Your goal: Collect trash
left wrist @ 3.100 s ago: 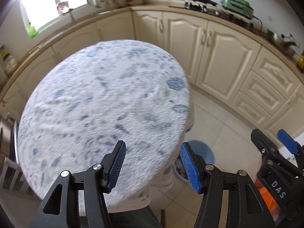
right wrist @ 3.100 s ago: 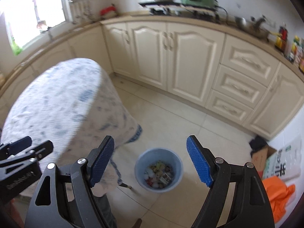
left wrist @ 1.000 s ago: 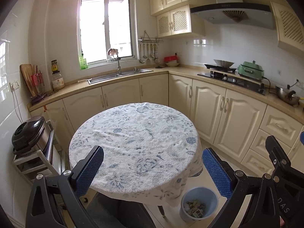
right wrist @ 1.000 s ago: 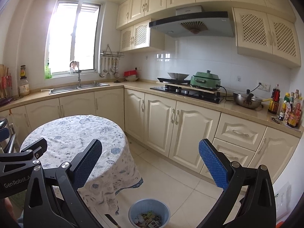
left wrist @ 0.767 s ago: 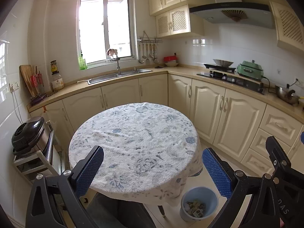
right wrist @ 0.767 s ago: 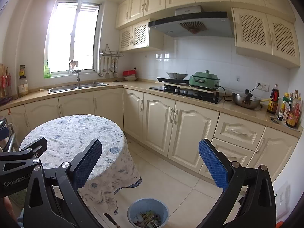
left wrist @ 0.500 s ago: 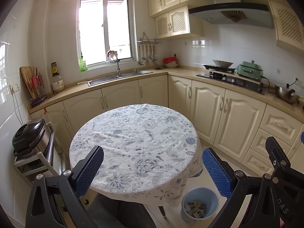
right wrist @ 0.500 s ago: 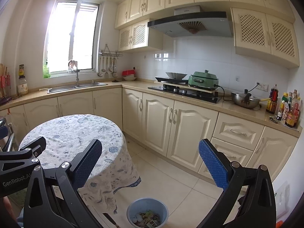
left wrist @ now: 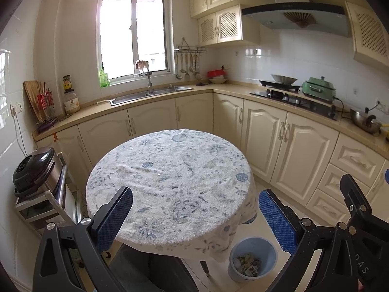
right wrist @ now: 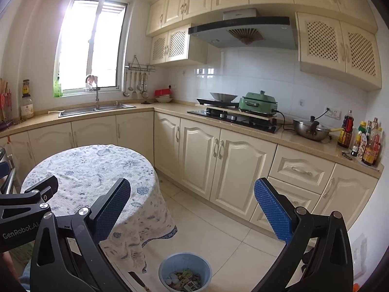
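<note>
Round table (left wrist: 170, 170) with blue-patterned cloth, its top bare, the near edge overhanging low between the fingers of the left gripper (left wrist: 195, 215). Pale tiled floor (right wrist: 218, 223) open between table and cabinet fronts (right wrist: 218, 160). Blue bin (right wrist: 185, 271) holding trash (right wrist: 184, 281), on the floor just beside the table leg, below and between the fingers of the right gripper (right wrist: 192, 209). Both grippers: jaws spread wide, holding nothing.

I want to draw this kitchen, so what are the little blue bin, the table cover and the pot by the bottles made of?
Blue bin: probably plastic, with smooth, evenly coloured, slightly glossy walls.
Table cover: cloth, looks nubby like towelling; it sags in soft folds over the edge.
Pot: metal, likely stainless steel; it is silvery and shiny.
</note>
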Action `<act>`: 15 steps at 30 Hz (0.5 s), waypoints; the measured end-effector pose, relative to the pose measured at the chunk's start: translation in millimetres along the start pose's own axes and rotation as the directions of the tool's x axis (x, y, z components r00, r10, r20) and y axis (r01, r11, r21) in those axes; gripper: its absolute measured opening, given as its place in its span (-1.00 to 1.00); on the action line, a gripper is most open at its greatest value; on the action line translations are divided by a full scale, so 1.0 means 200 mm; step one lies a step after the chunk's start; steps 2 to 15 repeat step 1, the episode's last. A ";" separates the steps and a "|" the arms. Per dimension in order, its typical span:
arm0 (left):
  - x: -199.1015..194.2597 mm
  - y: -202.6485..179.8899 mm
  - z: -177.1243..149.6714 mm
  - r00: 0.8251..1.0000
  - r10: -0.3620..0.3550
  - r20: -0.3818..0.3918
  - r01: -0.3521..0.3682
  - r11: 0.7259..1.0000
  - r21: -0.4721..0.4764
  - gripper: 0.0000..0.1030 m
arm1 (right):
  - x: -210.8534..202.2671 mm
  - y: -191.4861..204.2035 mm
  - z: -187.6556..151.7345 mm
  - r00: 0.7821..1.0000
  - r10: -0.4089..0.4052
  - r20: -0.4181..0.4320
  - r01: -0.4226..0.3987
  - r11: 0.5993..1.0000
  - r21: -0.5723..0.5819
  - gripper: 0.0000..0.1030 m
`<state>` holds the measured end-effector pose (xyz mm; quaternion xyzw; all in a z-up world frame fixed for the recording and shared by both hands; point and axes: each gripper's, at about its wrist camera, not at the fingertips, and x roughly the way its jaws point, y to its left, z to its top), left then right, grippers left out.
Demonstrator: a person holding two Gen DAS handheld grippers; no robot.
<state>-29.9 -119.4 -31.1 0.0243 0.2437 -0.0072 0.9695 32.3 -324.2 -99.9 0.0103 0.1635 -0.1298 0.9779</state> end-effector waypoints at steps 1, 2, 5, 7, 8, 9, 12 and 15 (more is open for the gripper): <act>0.01 0.00 0.00 1.000 -0.003 -0.008 0.003 1.000 -0.002 0.99 | 0.00 0.00 0.00 1.000 -0.001 0.000 0.001 1.000 0.000 1.00; 0.01 0.00 0.00 1.000 -0.003 -0.008 0.003 1.000 -0.002 0.99 | 0.00 0.00 0.00 1.000 -0.001 0.000 0.001 1.000 0.000 1.00; 0.01 0.00 0.00 1.000 -0.003 -0.008 0.003 1.000 -0.002 0.99 | 0.00 0.00 0.00 1.000 -0.001 0.000 0.001 1.000 0.000 1.00; 0.01 0.00 0.00 1.000 -0.003 -0.008 0.003 1.000 -0.002 0.99 | 0.00 0.00 0.00 1.000 -0.001 0.000 0.001 1.000 0.000 1.00; 0.01 0.00 0.00 1.000 -0.003 -0.008 0.003 1.000 -0.002 0.99 | 0.00 0.00 0.00 1.000 -0.001 0.000 0.001 1.000 0.000 1.00; 0.01 0.00 0.00 1.000 -0.003 -0.008 0.003 1.000 -0.002 0.99 | 0.00 0.00 0.00 1.000 -0.001 0.000 0.001 1.000 0.000 1.00; 0.01 0.00 0.00 1.000 -0.003 -0.008 0.003 1.000 -0.002 0.99 | 0.00 0.00 0.00 1.000 -0.001 0.000 0.001 1.000 0.000 1.00; 0.01 0.00 0.00 1.000 -0.003 -0.008 0.003 1.000 -0.002 0.99 | 0.00 0.00 0.00 1.000 -0.001 0.000 0.001 1.000 0.000 1.00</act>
